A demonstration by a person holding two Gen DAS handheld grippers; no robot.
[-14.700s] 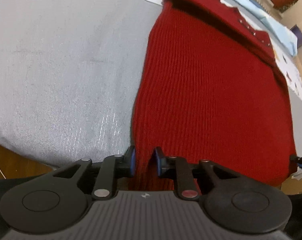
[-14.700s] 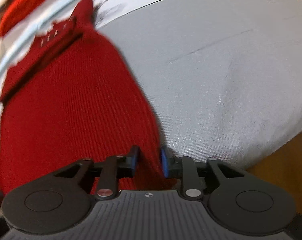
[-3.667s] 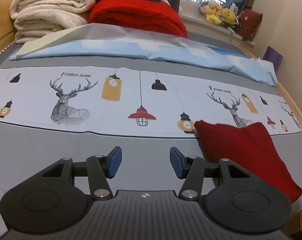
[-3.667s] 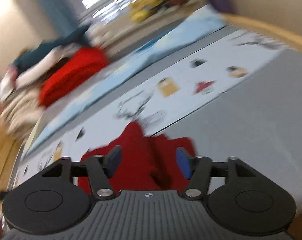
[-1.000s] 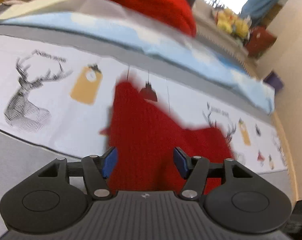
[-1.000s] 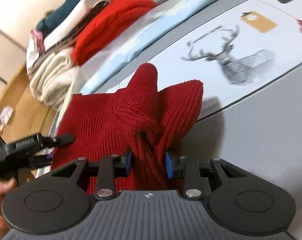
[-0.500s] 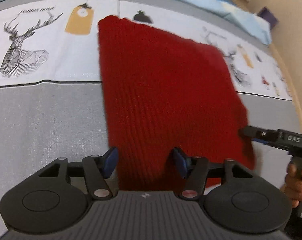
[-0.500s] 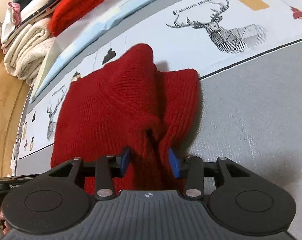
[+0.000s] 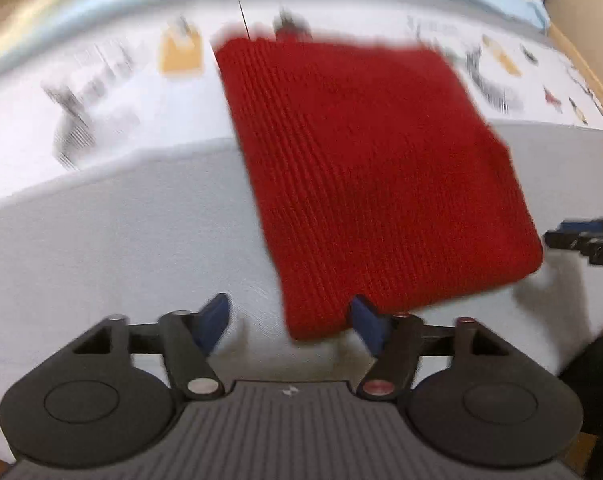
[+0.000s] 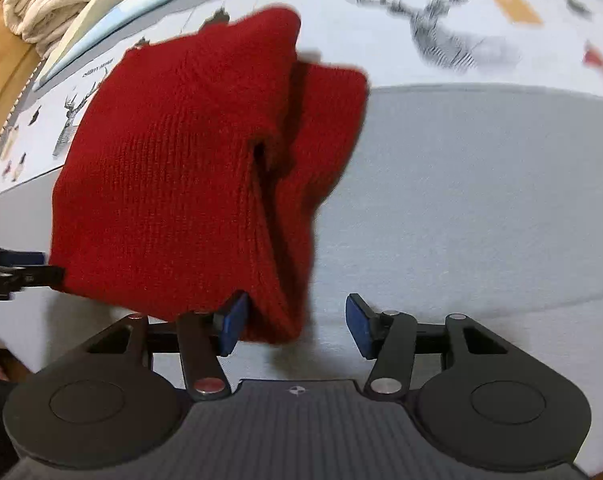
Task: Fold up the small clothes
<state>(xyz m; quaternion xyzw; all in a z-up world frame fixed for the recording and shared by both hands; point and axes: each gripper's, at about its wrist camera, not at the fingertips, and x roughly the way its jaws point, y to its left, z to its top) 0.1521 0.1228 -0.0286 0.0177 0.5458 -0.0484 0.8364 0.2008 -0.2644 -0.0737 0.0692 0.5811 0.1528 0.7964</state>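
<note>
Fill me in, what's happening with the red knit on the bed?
A person with a handheld gripper in each hand is folding a small red sweater on a grey bedspread. It now lies as a compact folded square. Both grippers are letting go: the left gripper is opening at the near left corner, and the right gripper is opening at the near right corner, pads off the knit. On the right side the layers look bunched, with a flap sticking out.

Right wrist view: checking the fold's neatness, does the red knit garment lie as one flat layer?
No. The red knit garment shows a second layer bulging out along its right side with a dark gap between them.
</note>
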